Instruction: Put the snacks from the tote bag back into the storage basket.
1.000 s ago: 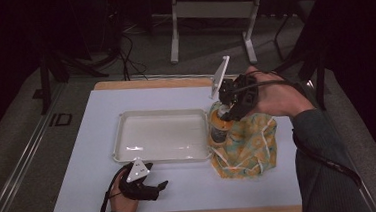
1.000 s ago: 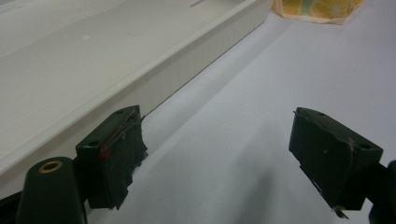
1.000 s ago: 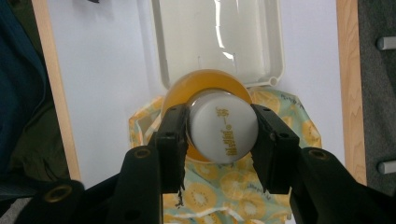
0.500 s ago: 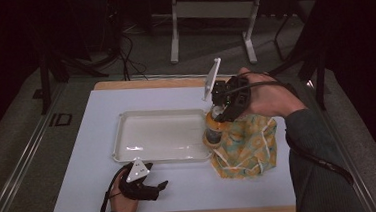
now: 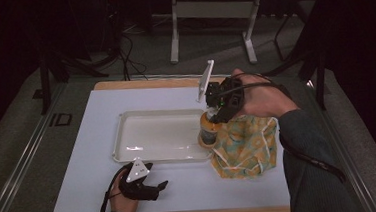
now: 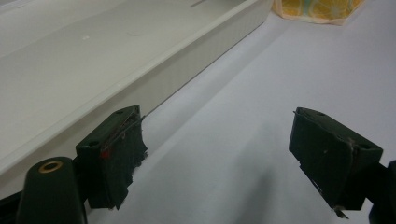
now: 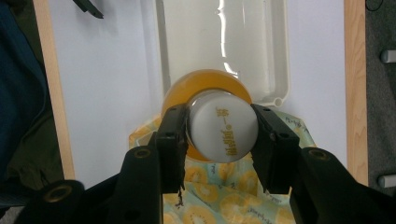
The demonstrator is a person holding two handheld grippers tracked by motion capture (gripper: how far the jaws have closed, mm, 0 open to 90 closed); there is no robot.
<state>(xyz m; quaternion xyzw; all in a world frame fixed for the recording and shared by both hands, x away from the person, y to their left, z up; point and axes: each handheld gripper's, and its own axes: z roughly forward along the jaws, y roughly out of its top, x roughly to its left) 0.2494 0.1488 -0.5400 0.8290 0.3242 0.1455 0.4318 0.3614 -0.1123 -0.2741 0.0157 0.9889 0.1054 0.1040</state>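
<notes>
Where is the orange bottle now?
High view: the bottle hangs in the right tool at the tray's right edge, beside the cloth.

The high view is dim and soft, its surroundings nearly black. Overhead light glares off the tray [image 7: 219, 42] floor in the right gripper view. In the left gripper view, the near jaws blur over faint counter [image 6: 243, 116] shadows.

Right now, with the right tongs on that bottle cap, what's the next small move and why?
Probably carry the bottle a little further over the tray and lower it. The right tongs grip its white cap from above, and it hangs over the tray's edge beside the cloth. The left tongs rest open on the table.
</notes>
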